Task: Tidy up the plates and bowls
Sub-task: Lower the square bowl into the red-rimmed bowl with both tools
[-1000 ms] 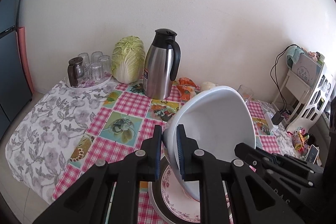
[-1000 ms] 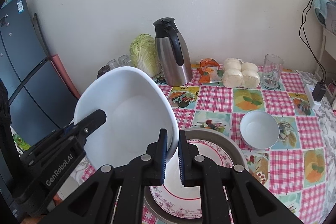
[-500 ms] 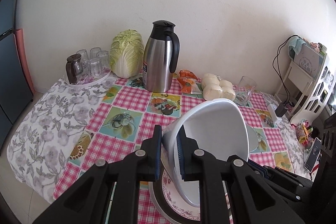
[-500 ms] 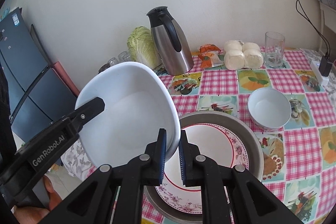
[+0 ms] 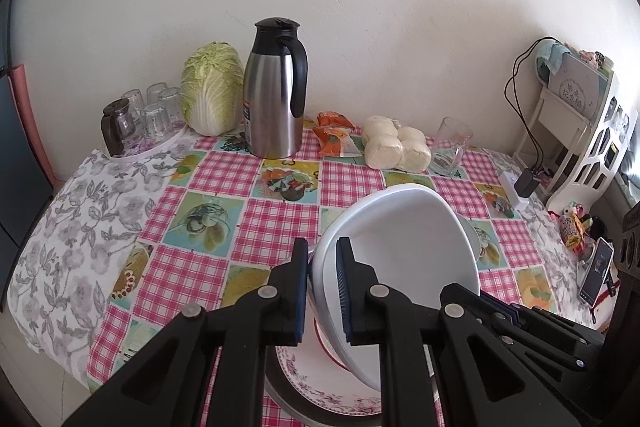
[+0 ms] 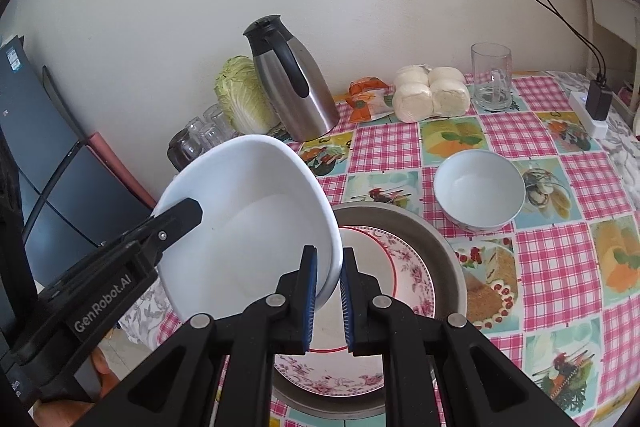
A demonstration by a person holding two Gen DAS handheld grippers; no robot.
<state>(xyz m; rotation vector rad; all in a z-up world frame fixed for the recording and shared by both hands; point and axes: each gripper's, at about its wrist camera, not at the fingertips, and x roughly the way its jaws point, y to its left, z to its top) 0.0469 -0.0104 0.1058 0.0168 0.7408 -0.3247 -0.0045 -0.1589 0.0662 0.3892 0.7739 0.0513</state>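
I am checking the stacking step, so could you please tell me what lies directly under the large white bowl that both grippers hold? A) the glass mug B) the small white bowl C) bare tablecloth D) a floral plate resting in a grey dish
D: the large white bowl, clamped tilted by the left gripper and the right gripper, hangs over the floral plate lying in the grey dish.

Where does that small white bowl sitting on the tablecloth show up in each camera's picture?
Left wrist view: small white bowl only peeks out at centre right, behind the big white bowl.
Right wrist view: in full view right of centre, beside the stacked plates.
Shared landmark: the steel thermos jug.
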